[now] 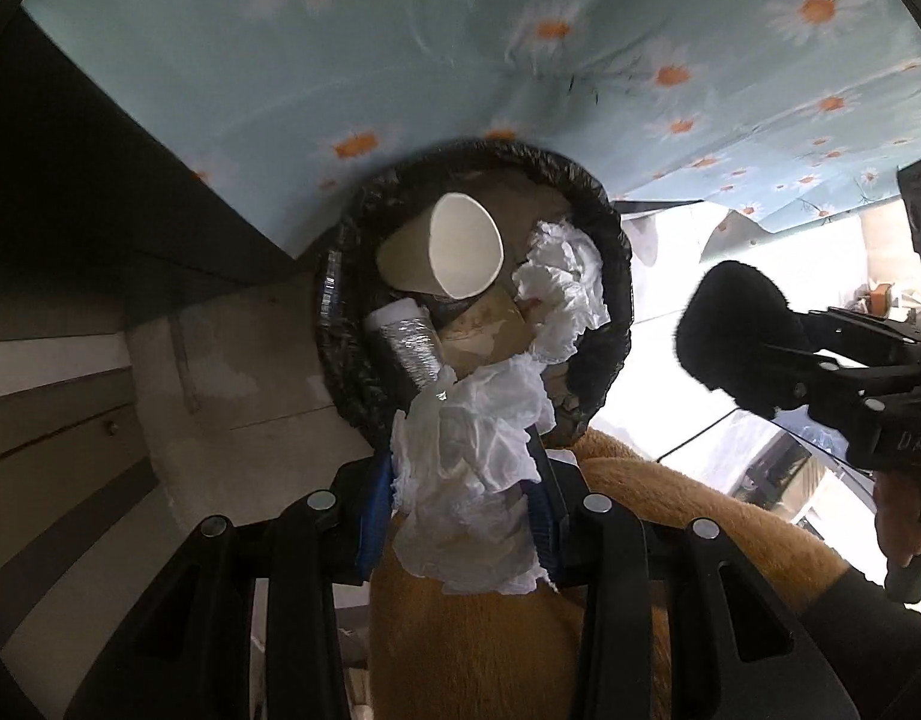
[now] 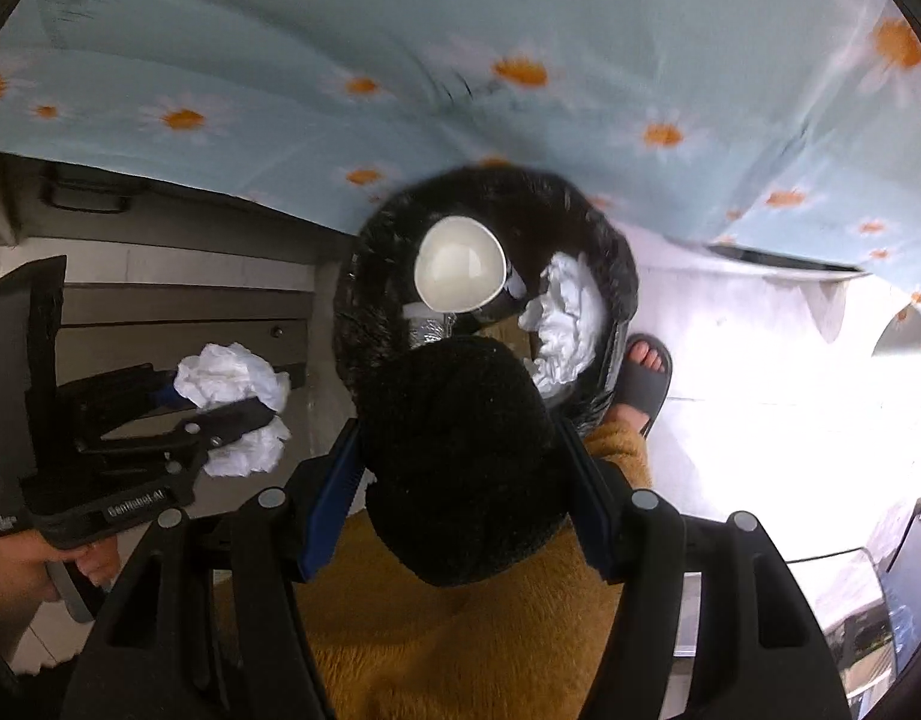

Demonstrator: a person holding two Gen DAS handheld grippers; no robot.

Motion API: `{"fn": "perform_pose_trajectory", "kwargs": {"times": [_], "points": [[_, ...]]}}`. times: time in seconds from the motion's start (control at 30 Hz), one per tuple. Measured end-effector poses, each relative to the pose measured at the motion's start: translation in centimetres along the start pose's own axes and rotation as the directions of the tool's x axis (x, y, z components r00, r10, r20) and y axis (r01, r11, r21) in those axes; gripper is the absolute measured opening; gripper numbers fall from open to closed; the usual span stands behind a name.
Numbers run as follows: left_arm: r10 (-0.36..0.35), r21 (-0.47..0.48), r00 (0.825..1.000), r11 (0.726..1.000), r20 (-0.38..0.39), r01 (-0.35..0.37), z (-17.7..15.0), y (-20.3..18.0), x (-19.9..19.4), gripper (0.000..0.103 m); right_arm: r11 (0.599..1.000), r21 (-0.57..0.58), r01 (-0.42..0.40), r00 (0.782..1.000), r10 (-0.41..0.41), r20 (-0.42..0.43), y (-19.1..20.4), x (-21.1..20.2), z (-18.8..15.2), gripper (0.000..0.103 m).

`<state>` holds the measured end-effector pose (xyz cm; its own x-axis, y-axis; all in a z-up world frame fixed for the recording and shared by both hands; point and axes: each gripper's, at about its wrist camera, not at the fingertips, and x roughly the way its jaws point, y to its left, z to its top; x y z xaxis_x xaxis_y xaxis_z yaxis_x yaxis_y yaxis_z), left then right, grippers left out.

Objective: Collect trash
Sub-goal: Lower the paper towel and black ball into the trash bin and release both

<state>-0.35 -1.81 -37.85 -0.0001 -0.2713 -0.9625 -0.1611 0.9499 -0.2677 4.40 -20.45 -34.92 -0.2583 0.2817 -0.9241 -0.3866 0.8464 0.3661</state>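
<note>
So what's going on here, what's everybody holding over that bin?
A person is clearing trash with a handheld gripper in each hand. The left gripper is shut on a crumpled white tissue, the right gripper on a black fuzzy object. Both hang above the black-lined trash bin, which already holds a paper cup, more tissue and a foil-wrapped piece. Neither item has been dropped yet.

- 1 trash bin point(image 1: 616, 276), 12 o'clock
- 1 paper cup point(image 1: 460, 246)
- 2 tissue wads: point(image 1: 472, 468), point(image 1: 565, 282)
- 1 black fuzzy ball point(image 2: 460, 456)
- 1 foil roll point(image 1: 409, 342)
</note>
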Motion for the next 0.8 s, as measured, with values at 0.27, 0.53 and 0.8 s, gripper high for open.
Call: {"fn": "perform_pose_trajectory", "kwargs": {"times": [0.27,0.53,0.8], "points": [[-0.02,0.011,1.0,1.0,-0.01,0.021,0.9,1.1,6.5,0.038,0.992,0.125,-0.002,1.0,0.005,-0.022,-2.3,6.0,2.1,0.063],[0.005,-0.005,0.999,1.0,-0.041,-0.005,1.5,2.3,11.5,0.038,0.992,0.112,0.066,0.996,-0.059,-0.067,-3.7,10.3,2.7,0.064],[-0.015,0.018,0.999,1.0,-0.036,0.016,2.0,1.8,11.2,0.039,0.995,0.056,0.088,0.993,-0.083,-0.083,-3.4,10.6,2.9,0.064]]}}
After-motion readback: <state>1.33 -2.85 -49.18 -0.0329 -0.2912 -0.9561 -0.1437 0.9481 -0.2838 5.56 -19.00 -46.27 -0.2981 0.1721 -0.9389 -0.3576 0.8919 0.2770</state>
